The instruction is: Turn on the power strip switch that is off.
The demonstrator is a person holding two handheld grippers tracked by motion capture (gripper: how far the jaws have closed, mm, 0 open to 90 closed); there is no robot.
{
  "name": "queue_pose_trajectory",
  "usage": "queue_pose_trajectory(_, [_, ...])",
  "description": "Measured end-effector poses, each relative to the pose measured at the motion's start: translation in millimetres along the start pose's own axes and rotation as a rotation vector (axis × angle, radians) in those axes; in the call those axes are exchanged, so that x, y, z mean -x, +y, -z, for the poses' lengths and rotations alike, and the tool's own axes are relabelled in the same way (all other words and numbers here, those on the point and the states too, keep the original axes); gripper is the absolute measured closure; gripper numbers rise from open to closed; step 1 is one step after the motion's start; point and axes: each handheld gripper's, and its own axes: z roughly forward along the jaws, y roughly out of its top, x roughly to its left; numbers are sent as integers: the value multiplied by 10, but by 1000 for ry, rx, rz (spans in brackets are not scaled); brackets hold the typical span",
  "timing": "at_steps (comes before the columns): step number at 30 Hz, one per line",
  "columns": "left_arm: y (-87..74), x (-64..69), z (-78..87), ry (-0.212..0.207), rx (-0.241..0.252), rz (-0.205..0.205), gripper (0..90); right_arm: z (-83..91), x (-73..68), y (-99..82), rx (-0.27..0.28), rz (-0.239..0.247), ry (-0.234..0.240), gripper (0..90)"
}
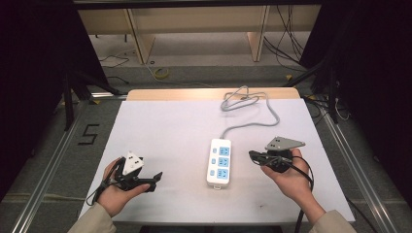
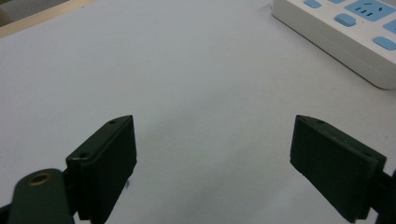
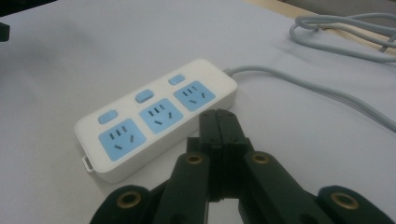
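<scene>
Broadly, the white table (image 1: 165,126) carries a power strip (image 1: 219,162) lying between both grippers, its grey cable (image 1: 252,119) trailing away. Left gripper (image 1: 151,180) has jaws wide apart; right gripper (image 1: 253,156) pressed together, empty. Likely risk: snagging that cable drags the strip.

The power strip (image 1: 219,162) lies on the table (image 1: 165,131) between your two claws, left claw (image 1: 154,180) well apart, right claw (image 1: 252,156) near; its cable (image 1: 252,116) runs behind it.

white power strip (image 1: 219,162), blue sockets, blue switches; grey cord (image 1: 252,116); white table sheet (image 1: 170,131); black fingers (image 2: 105,163).
</scene>
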Motion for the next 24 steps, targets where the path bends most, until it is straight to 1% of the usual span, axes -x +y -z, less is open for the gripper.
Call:
queue_pose_trajectory(10, [1,4,-1,-3,1,2,143,-47,-22,56,-11,1,6,900])
queue_pose_trajectory(12, [0,1,0,-3,0,2,143,-68,-30,71,-18,10,10,900])
queue_pose_trajectory(18, [0,3,1,-2,-1,1,144,-87,-43,107,-19,14,14,900])
queue_pose_trajectory(24, [1,-4,4,-3,-3,3,144,-144,-71,146,-43,24,21,900])
